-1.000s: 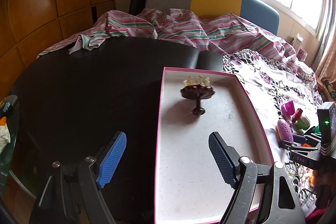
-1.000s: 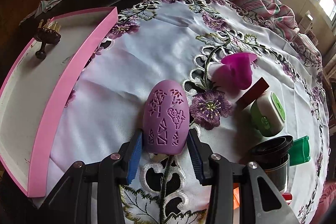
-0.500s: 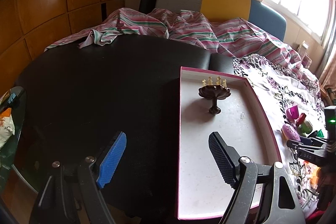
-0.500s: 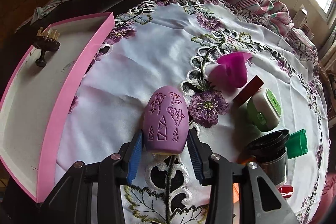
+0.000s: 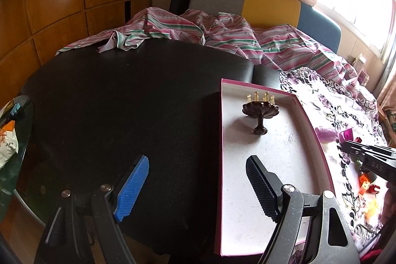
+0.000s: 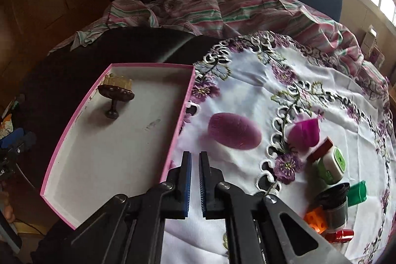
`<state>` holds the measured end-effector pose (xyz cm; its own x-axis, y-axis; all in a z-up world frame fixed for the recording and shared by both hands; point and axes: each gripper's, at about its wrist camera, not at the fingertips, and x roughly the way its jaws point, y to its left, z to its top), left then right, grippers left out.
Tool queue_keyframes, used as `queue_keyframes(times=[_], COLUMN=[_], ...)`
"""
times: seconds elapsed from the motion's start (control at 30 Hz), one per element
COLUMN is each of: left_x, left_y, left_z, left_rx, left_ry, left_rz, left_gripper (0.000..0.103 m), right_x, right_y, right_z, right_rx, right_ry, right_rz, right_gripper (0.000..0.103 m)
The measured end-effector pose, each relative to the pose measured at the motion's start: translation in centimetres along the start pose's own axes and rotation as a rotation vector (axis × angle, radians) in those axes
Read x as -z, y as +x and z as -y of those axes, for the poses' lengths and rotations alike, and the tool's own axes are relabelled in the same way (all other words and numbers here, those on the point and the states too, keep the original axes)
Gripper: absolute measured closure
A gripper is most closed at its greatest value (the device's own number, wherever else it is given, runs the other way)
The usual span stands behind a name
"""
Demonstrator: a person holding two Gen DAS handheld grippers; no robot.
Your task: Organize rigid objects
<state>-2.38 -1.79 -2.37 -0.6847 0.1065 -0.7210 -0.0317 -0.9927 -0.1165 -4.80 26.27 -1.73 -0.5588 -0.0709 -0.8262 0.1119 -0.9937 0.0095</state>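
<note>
A purple egg-shaped object [image 6: 234,131] lies on the white embroidered cloth [image 6: 259,90], just right of the pink-rimmed tray [image 6: 182,113]. My right gripper [image 6: 195,157] is shut and empty, a little short of the egg and near the tray's right rim. A dark brown pedestal stand with small gold pieces [image 6: 115,93] stands at the tray's far end, also in the left wrist view [image 5: 260,113]. My left gripper [image 5: 198,172] is open and empty, over the tray's left rim [image 5: 219,165] and the black table [image 5: 111,103]. The egg [image 5: 325,134] shows beyond the tray.
On the cloth to the right lie a magenta cup [image 6: 305,132], a green and white box [image 6: 331,165], a green lid [image 6: 356,193], a black cylinder [image 6: 334,204], an orange cube [image 6: 315,220] and a red piece [image 6: 339,235]. Striped bedding [image 5: 222,34] is heaped behind the table.
My right gripper held the purple egg; the egg has slipped free onto the cloth, and the jaws have shut empty as the gripper rose and pulled back. My left gripper drew back and left.
</note>
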Motion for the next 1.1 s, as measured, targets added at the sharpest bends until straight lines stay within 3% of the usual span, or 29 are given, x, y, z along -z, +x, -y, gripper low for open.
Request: queue_keyframes(times=[0.2, 0.37, 0.57, 0.63, 0.73, 0.83, 0.9, 1.1], left_x=[0.1, 0.0, -0.1, -0.1, -0.1, -0.1, -0.1, -0.1], left_y=[0.2, 0.4, 0.9, 1.1, 1.3, 1.4, 1.4, 1.1], left_z=[-0.4, -0.3, -0.1, -0.1, 0.0, 0.1, 0.0, -0.2], left_rx=[0.007, 0.017, 0.016, 0.017, 0.010, -0.001, -0.009, -0.014], left_ry=[-0.013, -0.017, -0.016, -0.020, -0.019, -0.005, -0.001, -0.001], left_rz=[-0.004, -0.011, -0.030, -0.039, -0.042, -0.037, -0.030, -0.022], left_gripper=[0.022, 0.022, 0.021, 0.021, 0.021, 0.021, 0.021, 0.021], right_x=[-0.1, -0.5, -3.3, -4.4, -5.5, -5.8, -5.8, -5.1], right_y=[0.8, 1.5, 5.5, 7.3, 10.1, 12.3, 12.1, 8.4], right_z=[0.9, 5.2, 8.7, 9.6, 10.3, 9.7, 8.8, 7.5], right_rx=[-0.003, 0.028, 0.027, 0.069, 0.066, 0.106, 0.169, 0.147], right_ry=[0.050, 0.167, 0.326, 0.374, 0.420, 0.379, 0.317, 0.261], right_rz=[-0.018, -0.028, -0.071, -0.088, -0.134, -0.187, -0.174, -0.082], right_gripper=[0.098, 0.064, 0.041, 0.041, 0.041, 0.060, 0.060, 0.060])
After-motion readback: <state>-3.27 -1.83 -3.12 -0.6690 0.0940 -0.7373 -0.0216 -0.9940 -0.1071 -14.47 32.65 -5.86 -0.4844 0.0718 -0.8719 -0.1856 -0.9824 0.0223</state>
